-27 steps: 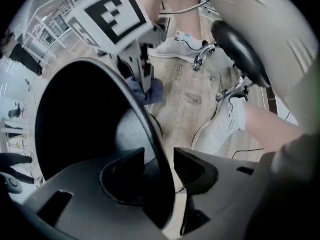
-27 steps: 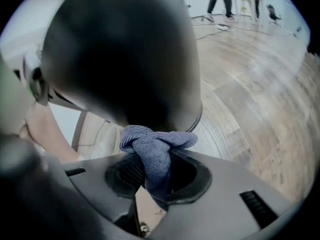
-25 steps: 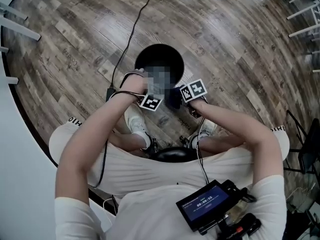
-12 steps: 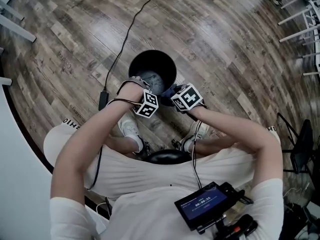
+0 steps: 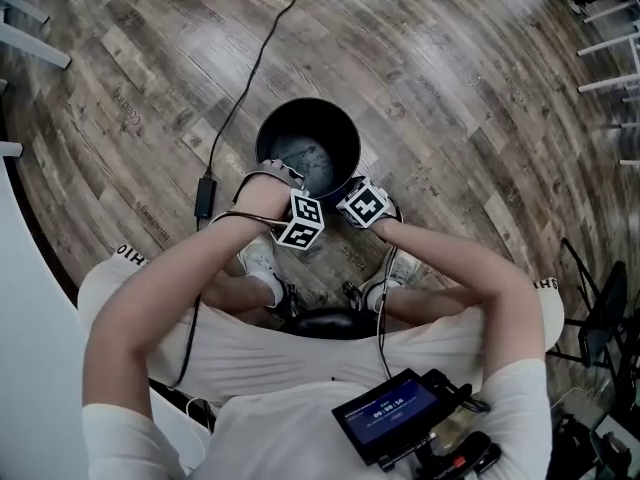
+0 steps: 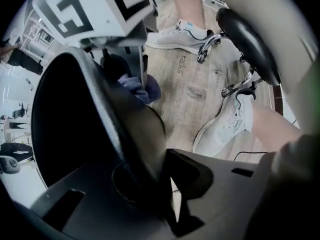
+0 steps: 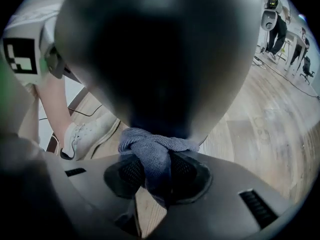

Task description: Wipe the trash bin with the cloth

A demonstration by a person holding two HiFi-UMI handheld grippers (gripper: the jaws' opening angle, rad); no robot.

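- Closest in: a screen unit [image 5: 395, 413] sits at the person's chest, w/ a black stool seat [image 5: 330, 323] below it.
- White sneakers [image 5: 262, 258] are planted on the floor, one on each side of the stool.
- Both forearms reach fwd & down, and the marker cubes are almost side by side at the bin's near edge.
- L gripper [image 6: 161, 176]: jaws are closing right now w/ the trash bin [image 5: 307, 143] wall between them. One jaw is inside the rim, the other outside, pads on the wall.
- R gripper [image 7: 152, 174]: pinching the cloth [image 7: 156, 151], a grey-blue bunched wad. The wad bulges past the jaw tips & presses on the bin's outer wall, near side.
- Bin itself: black, round, open top up. It stands on the wood floor [image 5: 450, 68] just ahead of the feet.
- Further out: a black cable [image 5: 262, 53] runs from the bin's left side across the planks to the top of the head view.
- Far right edge: white furniture legs [image 5: 605, 48].
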